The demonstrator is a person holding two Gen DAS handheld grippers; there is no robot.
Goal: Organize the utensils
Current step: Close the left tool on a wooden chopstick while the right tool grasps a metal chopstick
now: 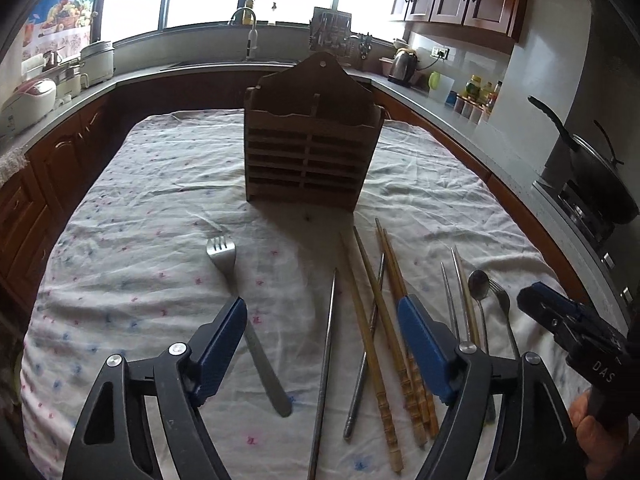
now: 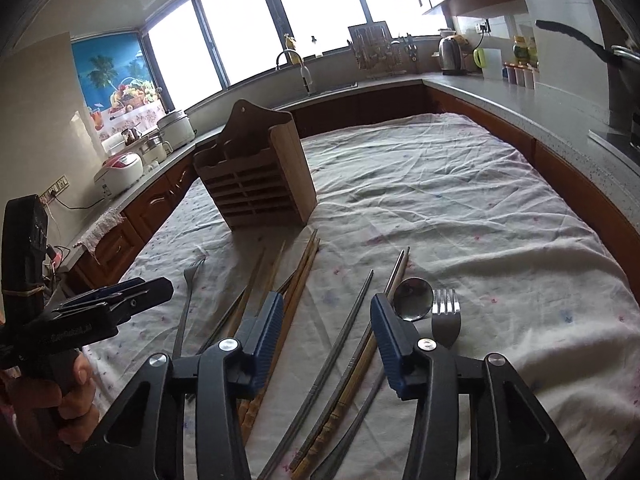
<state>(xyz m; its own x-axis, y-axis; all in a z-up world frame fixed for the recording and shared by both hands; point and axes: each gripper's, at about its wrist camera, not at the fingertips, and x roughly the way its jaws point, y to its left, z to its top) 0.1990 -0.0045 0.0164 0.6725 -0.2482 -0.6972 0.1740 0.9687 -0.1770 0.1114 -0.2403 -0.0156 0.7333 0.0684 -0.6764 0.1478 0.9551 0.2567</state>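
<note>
Both grippers spread, empty | left gripper (image 1: 322, 344) over fork (image 1: 240, 300) | right gripper (image 2: 326, 332) over chopsticks (image 2: 352, 344)

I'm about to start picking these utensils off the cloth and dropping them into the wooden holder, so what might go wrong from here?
1. The wooden chopsticks and metal chopsticks lie crossed and overlapping, so the open left gripper may pinch several or drag neighbours.
2. The spoon and fork lie touching, so the open right gripper could nudge one while taking the other.
3. The wooden holder stands free on wrinkled tablecloth; a bump might tip it.
</note>
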